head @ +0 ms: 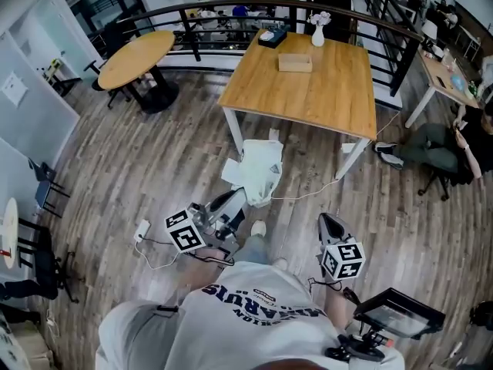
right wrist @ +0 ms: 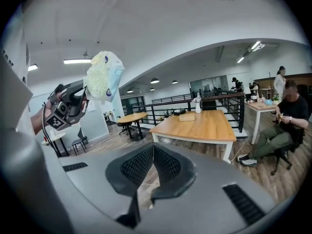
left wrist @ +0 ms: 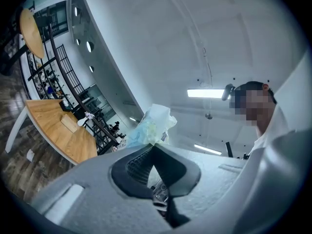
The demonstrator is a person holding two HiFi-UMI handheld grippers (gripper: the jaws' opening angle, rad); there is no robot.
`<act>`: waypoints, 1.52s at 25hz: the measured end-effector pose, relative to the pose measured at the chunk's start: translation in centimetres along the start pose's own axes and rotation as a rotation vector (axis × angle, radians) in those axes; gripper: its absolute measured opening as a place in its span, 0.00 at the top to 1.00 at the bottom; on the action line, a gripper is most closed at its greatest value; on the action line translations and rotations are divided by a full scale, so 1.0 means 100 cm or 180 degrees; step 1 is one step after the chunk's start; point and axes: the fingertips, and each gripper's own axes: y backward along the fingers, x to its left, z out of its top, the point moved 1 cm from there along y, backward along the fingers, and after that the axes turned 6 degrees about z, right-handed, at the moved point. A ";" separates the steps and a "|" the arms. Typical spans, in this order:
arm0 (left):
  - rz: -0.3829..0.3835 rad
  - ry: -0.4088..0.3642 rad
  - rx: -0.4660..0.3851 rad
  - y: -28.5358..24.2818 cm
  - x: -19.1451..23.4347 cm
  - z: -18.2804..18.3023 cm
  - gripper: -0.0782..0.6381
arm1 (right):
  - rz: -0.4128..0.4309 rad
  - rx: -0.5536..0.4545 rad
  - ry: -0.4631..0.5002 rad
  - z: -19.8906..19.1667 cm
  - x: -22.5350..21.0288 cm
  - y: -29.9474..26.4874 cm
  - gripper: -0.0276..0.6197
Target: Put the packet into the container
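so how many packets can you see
1: the packet is pinched in the shut left gripper, held up in the air. More may be hidden in the white bag on the floor.

Left gripper [left wrist: 153, 145] is tilted upward, clamped on the packet [left wrist: 152, 123]; right gripper [right wrist: 153, 146] is held below it, jaws together.

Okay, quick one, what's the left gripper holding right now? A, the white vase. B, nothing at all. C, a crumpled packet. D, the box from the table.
C: in the left gripper view the left gripper has its jaws closed on the crumpled packet, which sticks out past the tips.
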 end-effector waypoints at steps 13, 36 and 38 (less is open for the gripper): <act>-0.0056 0.0072 0.0037 -0.051 0.042 -0.003 0.88 | -0.0160 -0.0060 -0.0039 0.014 -0.051 -0.022 0.94; -0.0143 0.0255 0.0024 -0.115 0.143 0.041 0.88 | -0.0116 0.0054 0.0087 0.066 -0.078 -0.122 0.94; -0.0179 0.0242 0.0021 -0.112 0.148 0.036 0.88 | -0.0119 0.0047 0.0119 0.062 -0.075 -0.123 0.94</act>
